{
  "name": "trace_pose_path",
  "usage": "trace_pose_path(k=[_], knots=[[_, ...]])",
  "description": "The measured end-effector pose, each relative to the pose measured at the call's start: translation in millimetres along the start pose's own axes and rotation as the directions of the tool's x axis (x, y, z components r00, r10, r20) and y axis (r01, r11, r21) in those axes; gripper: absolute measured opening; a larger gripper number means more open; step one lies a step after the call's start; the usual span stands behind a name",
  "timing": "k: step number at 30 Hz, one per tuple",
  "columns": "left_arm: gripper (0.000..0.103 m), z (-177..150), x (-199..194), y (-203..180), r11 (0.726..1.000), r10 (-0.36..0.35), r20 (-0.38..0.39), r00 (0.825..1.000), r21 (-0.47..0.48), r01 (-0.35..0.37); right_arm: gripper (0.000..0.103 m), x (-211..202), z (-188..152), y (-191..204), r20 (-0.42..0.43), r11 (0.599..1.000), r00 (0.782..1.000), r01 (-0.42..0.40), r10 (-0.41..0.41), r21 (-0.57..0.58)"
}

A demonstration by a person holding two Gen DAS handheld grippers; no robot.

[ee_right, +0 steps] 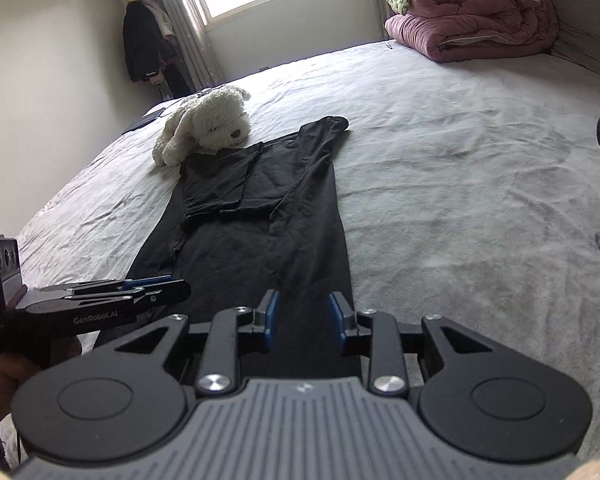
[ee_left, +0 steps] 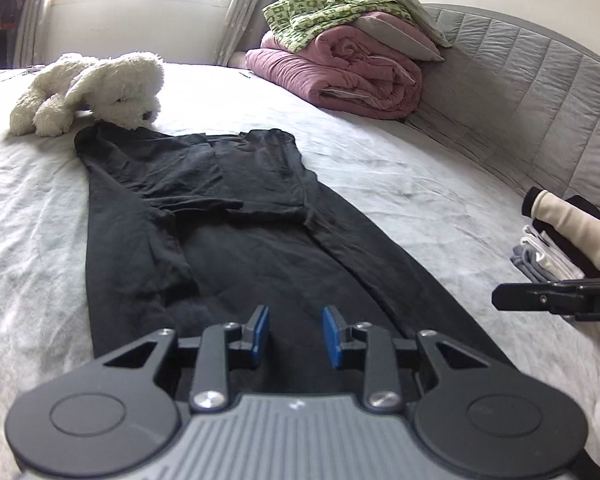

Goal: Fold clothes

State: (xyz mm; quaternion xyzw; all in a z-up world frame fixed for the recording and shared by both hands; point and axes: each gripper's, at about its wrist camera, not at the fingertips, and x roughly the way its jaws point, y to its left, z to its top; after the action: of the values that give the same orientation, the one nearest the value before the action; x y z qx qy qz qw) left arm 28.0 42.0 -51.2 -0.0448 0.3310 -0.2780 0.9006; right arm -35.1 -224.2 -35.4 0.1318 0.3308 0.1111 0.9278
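Note:
A black garment [ee_left: 228, 216] lies flat and lengthwise on the grey bed sheet [ee_left: 400, 184], its sides and sleeves folded inward. My left gripper [ee_left: 294, 332] hovers over its near hem, blue pads apart with nothing between them. The right gripper [ee_left: 500, 299] pokes in side-on from the right edge of that view. In the right wrist view the same garment [ee_right: 260, 208] stretches away from me. My right gripper [ee_right: 302, 320] is open above its near right edge, holding nothing. The left gripper [ee_right: 182, 289] shows side-on at the left, held by a hand [ee_right: 4, 372].
A white plush dog [ee_left: 100, 88] lies at the garment's far end, touching it. A pink quilt [ee_left: 352, 68] under a green blanket [ee_left: 328, 12] is stacked by the padded headboard [ee_left: 540, 100]. Folded clothes [ee_left: 548, 256] sit at the right. Bare sheet [ee_right: 460, 184] spreads right of the garment.

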Motion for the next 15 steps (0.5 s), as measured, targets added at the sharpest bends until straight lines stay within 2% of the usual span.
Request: trace_pose_path(k=[5,10,15], knots=[[0.029,-14.5,-24.6,-17.9,0.999,0.030,-0.006,1.000,0.016,-0.030,0.032,-11.2,-16.2,-3.9,-0.020,0.997,0.997,-0.077,0.078,0.008],[0.029,-39.2,-47.6,-30.8,0.999,0.023,-0.053,0.998,-0.022,-0.024,0.032,-18.4,-40.5,6.7,-0.137,0.987,0.981,-0.145,0.135,-0.072],[0.029,-72.8,-73.6,-49.2,0.999,0.043,-0.108,0.993,-0.003,-0.044,0.031,-26.2,-68.5,15.7,-0.256,0.983,0.960,-0.146,0.113,-0.115]])
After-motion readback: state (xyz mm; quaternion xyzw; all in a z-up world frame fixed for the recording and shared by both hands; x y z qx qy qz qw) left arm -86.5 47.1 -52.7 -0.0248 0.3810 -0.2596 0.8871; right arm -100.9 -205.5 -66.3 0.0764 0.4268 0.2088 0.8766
